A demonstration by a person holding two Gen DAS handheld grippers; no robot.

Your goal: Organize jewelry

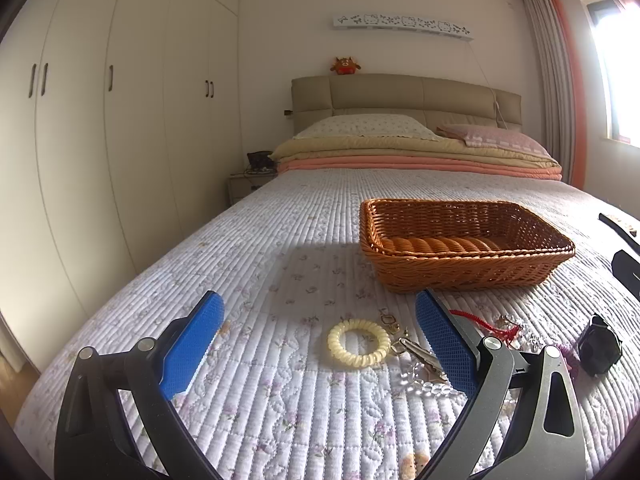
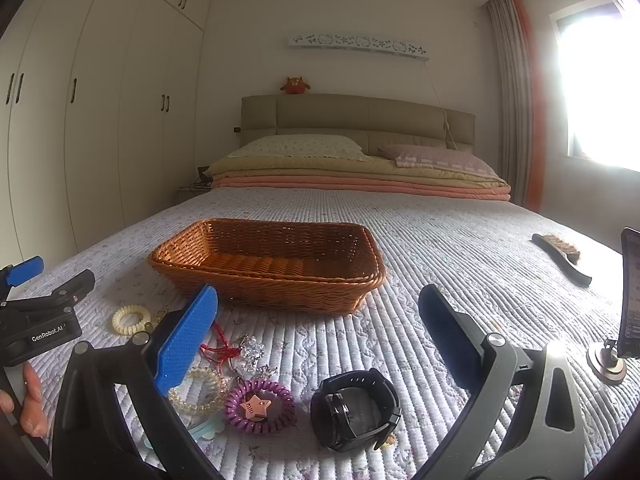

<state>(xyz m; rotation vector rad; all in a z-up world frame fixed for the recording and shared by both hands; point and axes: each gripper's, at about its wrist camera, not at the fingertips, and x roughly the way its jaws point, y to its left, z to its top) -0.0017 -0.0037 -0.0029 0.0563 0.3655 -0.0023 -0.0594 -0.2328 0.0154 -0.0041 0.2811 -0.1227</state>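
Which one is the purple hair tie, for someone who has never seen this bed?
Start at the wicker basket on the quilted bedspread, then come toward the camera to the pile of small items in front of it. The purple hair tie is a coiled ring lying between the clear bead bracelet and the black watch. It alone carries a pink star charm.

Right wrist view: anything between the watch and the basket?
No. In the right wrist view only bare quilt lies between the watch and the basket; the other jewelry sits off to the left.
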